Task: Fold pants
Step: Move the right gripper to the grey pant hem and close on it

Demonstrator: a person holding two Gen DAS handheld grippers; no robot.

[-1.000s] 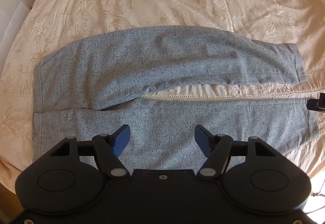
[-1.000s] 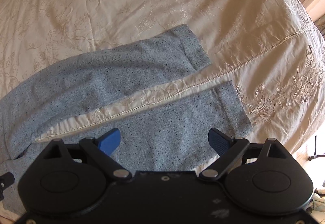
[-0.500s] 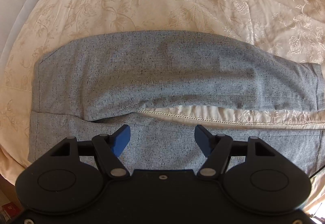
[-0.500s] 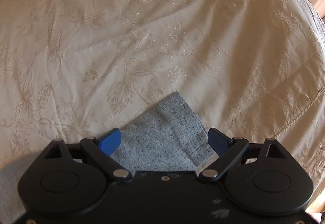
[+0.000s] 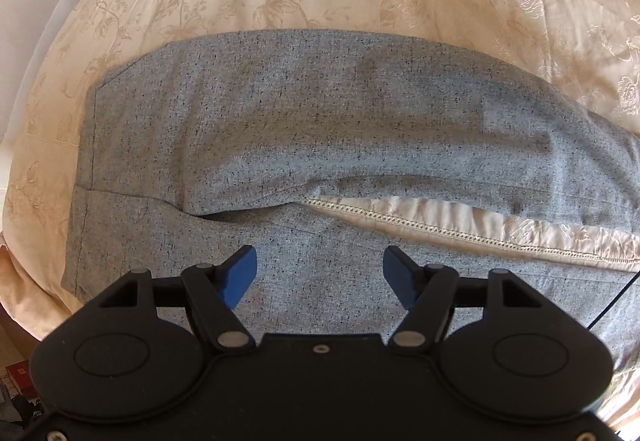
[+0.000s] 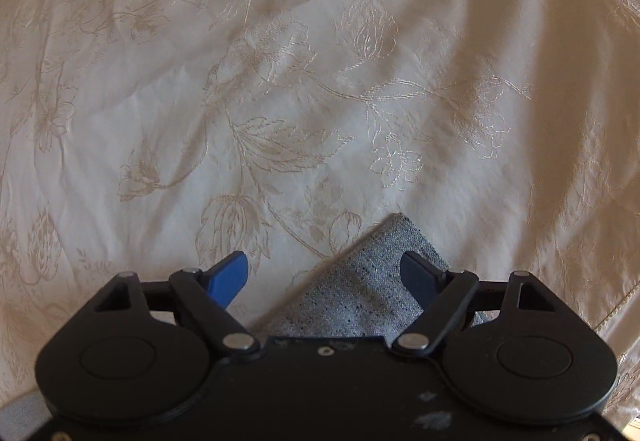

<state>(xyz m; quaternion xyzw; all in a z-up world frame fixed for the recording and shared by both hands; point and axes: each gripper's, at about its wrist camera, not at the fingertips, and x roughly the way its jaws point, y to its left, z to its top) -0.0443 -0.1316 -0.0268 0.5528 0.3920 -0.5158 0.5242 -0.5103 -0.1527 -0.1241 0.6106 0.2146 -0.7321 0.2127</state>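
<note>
Grey speckled pants (image 5: 304, 129) lie flat on a cream bedspread, waistband at the left, both legs running right with a strip of bedspread between them. My left gripper (image 5: 319, 273) is open and empty, low over the near leg close to the crotch. My right gripper (image 6: 323, 275) is open and empty, close over the far leg's cuff (image 6: 372, 281); the cuff corner lies between the fingers, nearer the right one. The rest of the pants is hidden in the right wrist view.
The cream floral bedspread (image 6: 280, 101) fills the far side. Its hemstitched seam (image 5: 440, 229) runs between the legs. The bed's left edge (image 5: 28, 201) drops to the floor, with red items (image 5: 20, 387) at the lower left.
Both grippers have moved forward and lower over the pants. The right wrist view has swung from both leg ends to only the far cuff. Both stay open.
</note>
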